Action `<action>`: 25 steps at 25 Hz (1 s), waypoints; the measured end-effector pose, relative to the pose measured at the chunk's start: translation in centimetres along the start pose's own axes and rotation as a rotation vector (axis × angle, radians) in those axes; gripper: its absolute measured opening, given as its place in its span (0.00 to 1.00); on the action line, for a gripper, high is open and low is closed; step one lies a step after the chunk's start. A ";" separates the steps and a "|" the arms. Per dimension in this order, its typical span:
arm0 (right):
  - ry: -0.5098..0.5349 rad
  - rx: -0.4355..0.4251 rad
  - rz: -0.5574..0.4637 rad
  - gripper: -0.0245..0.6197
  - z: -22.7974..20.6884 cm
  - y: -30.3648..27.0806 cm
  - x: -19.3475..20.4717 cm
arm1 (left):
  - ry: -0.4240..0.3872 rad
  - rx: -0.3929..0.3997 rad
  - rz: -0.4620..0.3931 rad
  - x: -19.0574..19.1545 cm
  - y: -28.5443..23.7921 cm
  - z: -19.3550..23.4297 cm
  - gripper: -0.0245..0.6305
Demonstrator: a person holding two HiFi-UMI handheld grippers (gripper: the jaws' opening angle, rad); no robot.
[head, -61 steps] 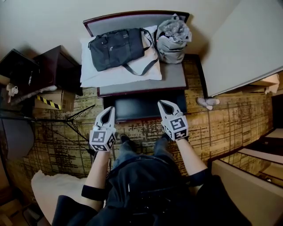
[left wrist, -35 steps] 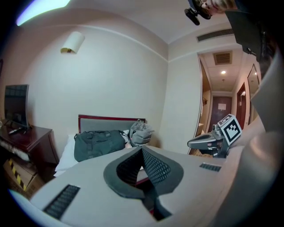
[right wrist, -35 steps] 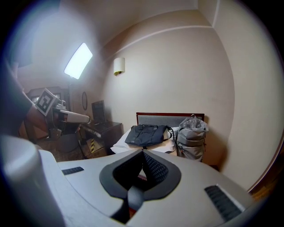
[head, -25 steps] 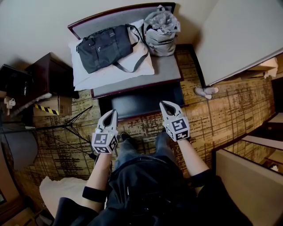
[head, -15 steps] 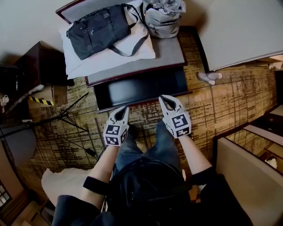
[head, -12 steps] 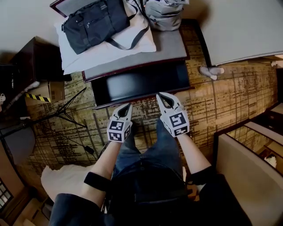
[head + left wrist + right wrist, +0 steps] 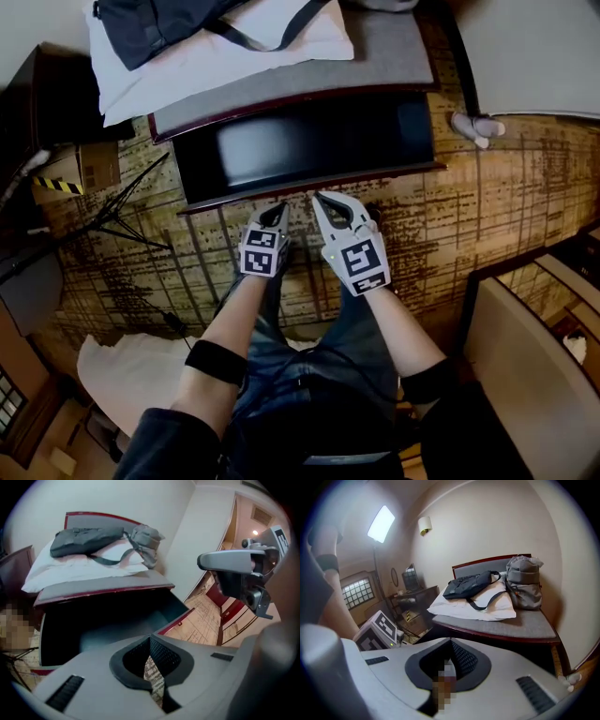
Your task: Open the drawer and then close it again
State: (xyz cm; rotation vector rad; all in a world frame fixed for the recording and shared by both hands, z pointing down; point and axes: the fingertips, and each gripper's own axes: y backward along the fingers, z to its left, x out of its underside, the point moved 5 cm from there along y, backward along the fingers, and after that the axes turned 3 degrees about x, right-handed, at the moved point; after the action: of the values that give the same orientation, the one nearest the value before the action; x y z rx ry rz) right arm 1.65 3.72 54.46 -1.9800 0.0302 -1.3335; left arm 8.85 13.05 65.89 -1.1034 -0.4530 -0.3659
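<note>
The drawer (image 7: 300,141) under the cushioned bench (image 7: 375,61) stands pulled out, its dark inside bare; the left gripper view shows it too, the drawer (image 7: 108,620) with its red front rim. My left gripper (image 7: 278,208) hangs shut just in front of that front edge, nothing between its jaws. Right beside it, my right gripper (image 7: 324,200) is also shut and empty, its tip close to the rim. The left gripper (image 7: 150,637) points down over the drawer, with the right gripper (image 7: 225,562) at upper right. The right gripper (image 7: 451,641) looks across the bench.
A black bag (image 7: 159,23) lies on a white pillow (image 7: 281,33) on the bench; a grey backpack (image 7: 525,585) stands beside it. Tripod legs (image 7: 103,225), a cardboard box (image 7: 80,169) and a white cloth (image 7: 131,370) are at the left. A bed corner (image 7: 525,356) is at the right.
Both grippers have sunk toward the drawer's front edge and drawn closer together. The head camera has dropped and tilted down, so the bench fills the top. The drawer has stayed open.
</note>
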 end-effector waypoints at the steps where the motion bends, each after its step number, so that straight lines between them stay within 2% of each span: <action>1: -0.003 -0.002 0.005 0.05 0.0 -0.7 1.0 | 0.018 -0.005 0.012 1.1 -1.1 0.5 0.04; 7: -0.015 -0.008 0.034 0.05 -0.9 -4.8 6.9 | 0.090 -0.021 0.074 6.9 -7.1 2.3 0.04; 13: -0.028 -0.014 0.047 0.05 -1.6 -8.0 11.1 | 0.150 -0.068 0.098 10.8 -11.7 3.9 0.04; 19: -0.043 -0.020 0.050 0.05 -2.1 -10.4 13.3 | 0.212 -0.107 0.081 11.8 -14.7 5.5 0.04; 25: -0.055 -0.030 0.053 0.05 -2.5 -11.2 14.0 | 0.262 -0.140 0.041 10.8 -15.6 6.8 0.04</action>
State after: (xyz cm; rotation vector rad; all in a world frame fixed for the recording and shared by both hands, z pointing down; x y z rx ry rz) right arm 1.99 4.94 72.50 -2.0265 0.0771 -1.2506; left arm 9.17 12.24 86.05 -1.1791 -0.1741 -0.5045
